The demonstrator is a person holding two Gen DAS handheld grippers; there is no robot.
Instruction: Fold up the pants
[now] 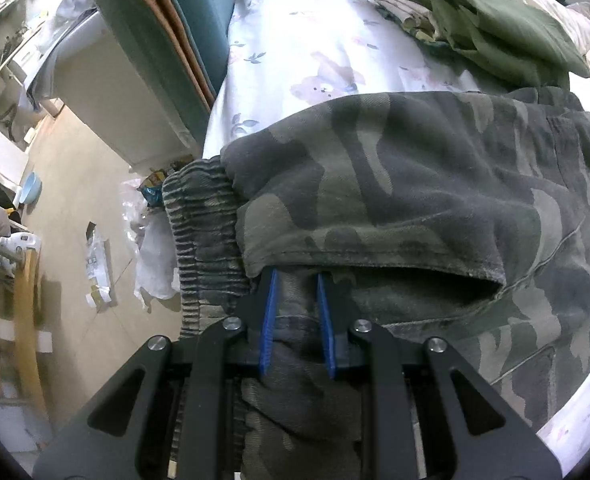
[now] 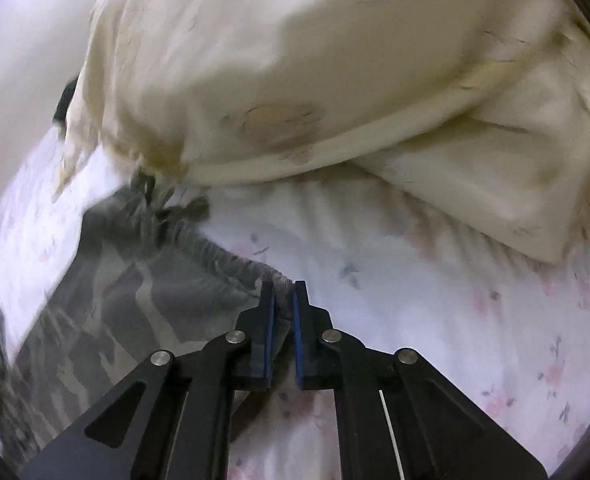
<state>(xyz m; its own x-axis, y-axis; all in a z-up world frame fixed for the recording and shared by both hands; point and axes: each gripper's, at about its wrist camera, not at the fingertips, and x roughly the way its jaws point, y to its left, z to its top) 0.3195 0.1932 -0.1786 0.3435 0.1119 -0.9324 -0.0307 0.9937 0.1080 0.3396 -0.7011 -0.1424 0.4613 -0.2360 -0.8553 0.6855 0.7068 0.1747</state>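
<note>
Camouflage pants point(image 1: 415, 200) lie on a bed with a white floral sheet point(image 1: 295, 40), their ribbed elastic band point(image 1: 199, 224) at the bed's left edge. My left gripper point(image 1: 295, 280) is shut on a bunched fold of the pants near that band, under an overlapping layer of cloth. In the right wrist view the pants point(image 2: 135, 288) stretch away to the left, blurred. My right gripper point(image 2: 283, 286) is shut on the gathered elastic edge of the pants, just above the sheet point(image 2: 455, 320).
A folded olive garment point(image 1: 495, 28) and other clothes lie at the far right of the bed. A cream pillow or duvet point(image 2: 335, 80) is bunched right ahead of my right gripper. Left of the bed are a floor with litter point(image 1: 99, 268), a blue bowl point(image 1: 29, 192) and wooden furniture point(image 1: 27, 312).
</note>
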